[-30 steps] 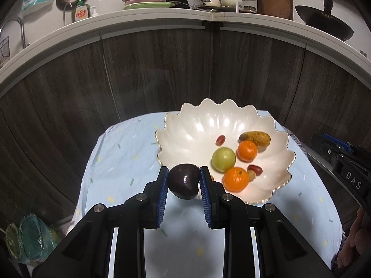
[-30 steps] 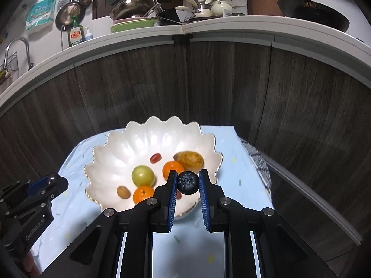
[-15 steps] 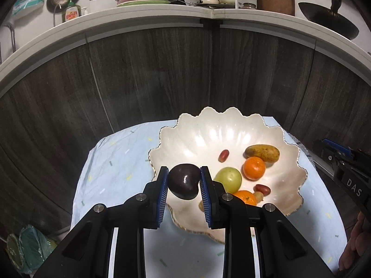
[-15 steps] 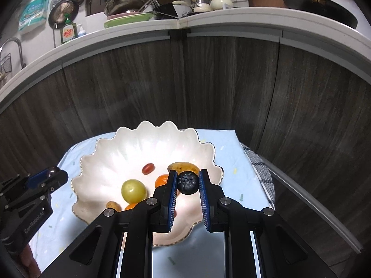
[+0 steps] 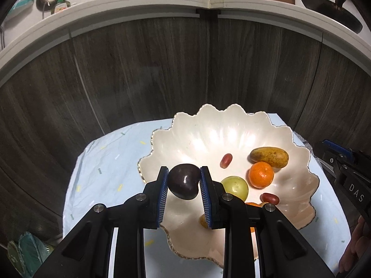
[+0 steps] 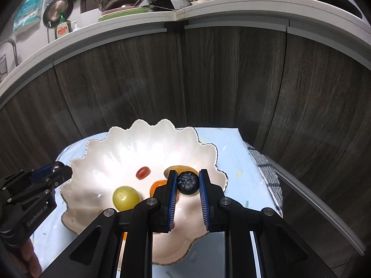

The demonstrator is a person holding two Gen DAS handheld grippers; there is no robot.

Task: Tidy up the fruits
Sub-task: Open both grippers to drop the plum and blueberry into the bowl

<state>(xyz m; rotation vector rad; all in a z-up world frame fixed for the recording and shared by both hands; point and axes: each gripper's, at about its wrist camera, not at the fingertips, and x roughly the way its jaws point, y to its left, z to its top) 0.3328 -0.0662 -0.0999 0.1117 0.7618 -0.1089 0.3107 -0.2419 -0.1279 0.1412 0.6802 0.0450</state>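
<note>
My left tongs pinch a dark plum, my right tongs a blueberry — both clamped. I hold them over the bowl so each drops among the fruit.

Both the left gripper and the right gripper are matte black frames with round silver screws and ribbed blue pads, one side lettered "DAS", another "GenRobot.AI".
</note>
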